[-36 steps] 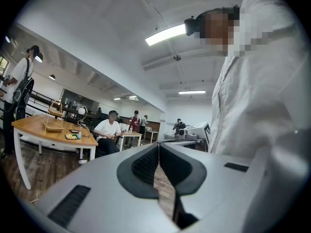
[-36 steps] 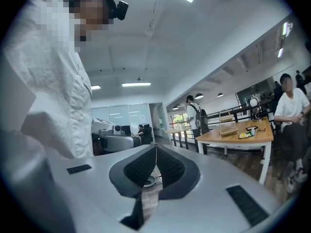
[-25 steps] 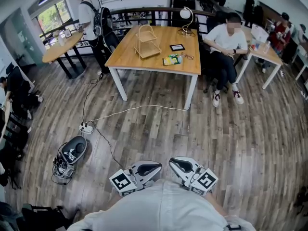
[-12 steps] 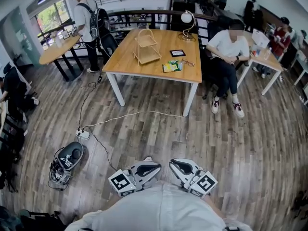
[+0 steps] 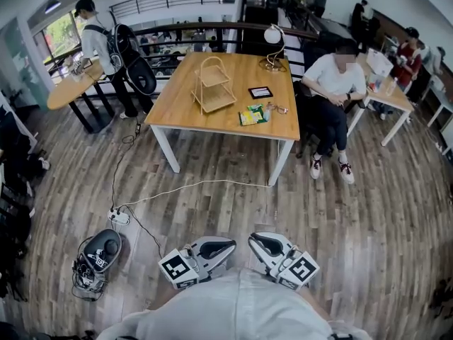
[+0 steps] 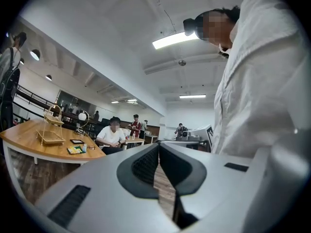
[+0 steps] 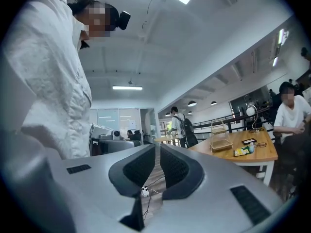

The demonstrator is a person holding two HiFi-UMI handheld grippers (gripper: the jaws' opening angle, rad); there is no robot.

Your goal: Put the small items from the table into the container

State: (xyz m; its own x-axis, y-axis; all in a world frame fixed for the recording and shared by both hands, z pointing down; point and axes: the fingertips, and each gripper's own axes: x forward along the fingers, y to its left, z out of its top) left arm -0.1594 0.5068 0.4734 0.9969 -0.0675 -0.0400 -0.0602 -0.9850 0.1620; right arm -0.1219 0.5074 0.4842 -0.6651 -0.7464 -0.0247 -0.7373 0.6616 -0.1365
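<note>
Ahead stands a wooden table [image 5: 212, 112]. On it are a two-tier wire basket [image 5: 210, 83], a green packet [image 5: 253, 114], a small black tablet [image 5: 260, 92], glasses [image 5: 276, 108] and a desk lamp [image 5: 271, 41]. I hold both grippers close to my body, far from the table. The left gripper [image 5: 226, 246] is shut and empty, and so is the right gripper [image 5: 256, 241]. In the left gripper view the left gripper [image 6: 158, 145] points past the basket [image 6: 50, 128] and packet [image 6: 75, 150]. In the right gripper view the right gripper [image 7: 158, 147] has the basket [image 7: 221, 138] on its right.
A white cable and power strip [image 5: 117, 217] lie on the wood floor between me and the table, next to a dark device [image 5: 99, 252]. A person [image 5: 333, 83] sits at the table's right side. Another person with a backpack [image 5: 106, 41] stands at a round table far left.
The table and floor items have slid down the head view and sit nearer. Both grippers stay shut against my body. The standing person has drifted left.
</note>
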